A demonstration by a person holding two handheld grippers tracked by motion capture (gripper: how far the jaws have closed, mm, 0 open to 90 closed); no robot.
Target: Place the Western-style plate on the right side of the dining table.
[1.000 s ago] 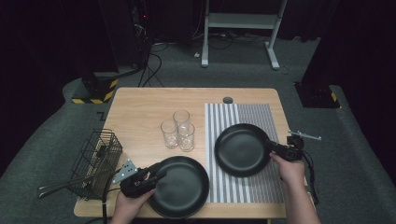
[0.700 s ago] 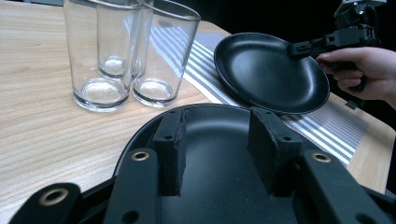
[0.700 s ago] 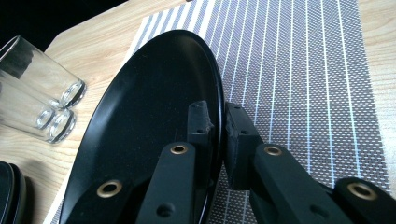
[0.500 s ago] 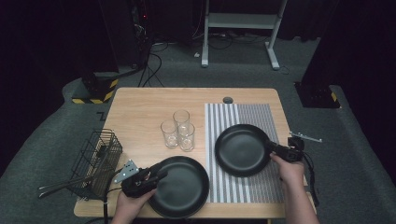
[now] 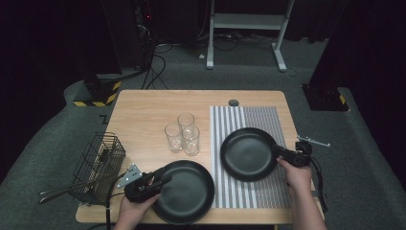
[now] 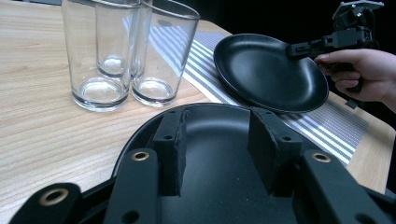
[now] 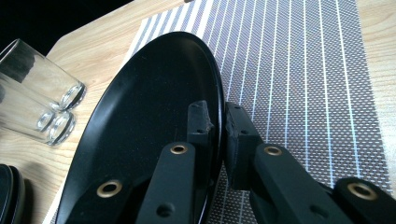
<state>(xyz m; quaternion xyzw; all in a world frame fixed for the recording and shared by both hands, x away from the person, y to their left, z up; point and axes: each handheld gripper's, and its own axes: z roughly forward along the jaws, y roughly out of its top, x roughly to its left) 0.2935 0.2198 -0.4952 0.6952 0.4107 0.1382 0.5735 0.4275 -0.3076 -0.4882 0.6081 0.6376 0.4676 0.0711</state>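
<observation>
Your right gripper (image 7: 215, 122) is clamped on the rim of the far black plate (image 5: 248, 153) — one jaw inside the rim, one outside, pads pressing — and that plate sits tilted over the striped mat (image 5: 268, 122). Your left gripper (image 6: 219, 140) has its jaws well apart over the near black plate (image 5: 184, 191), which lies at the tabletop's (image 5: 143, 110) front edge — the pads don't pinch its rim. Three glasses (image 5: 183, 132) stand just beyond it.
</observation>
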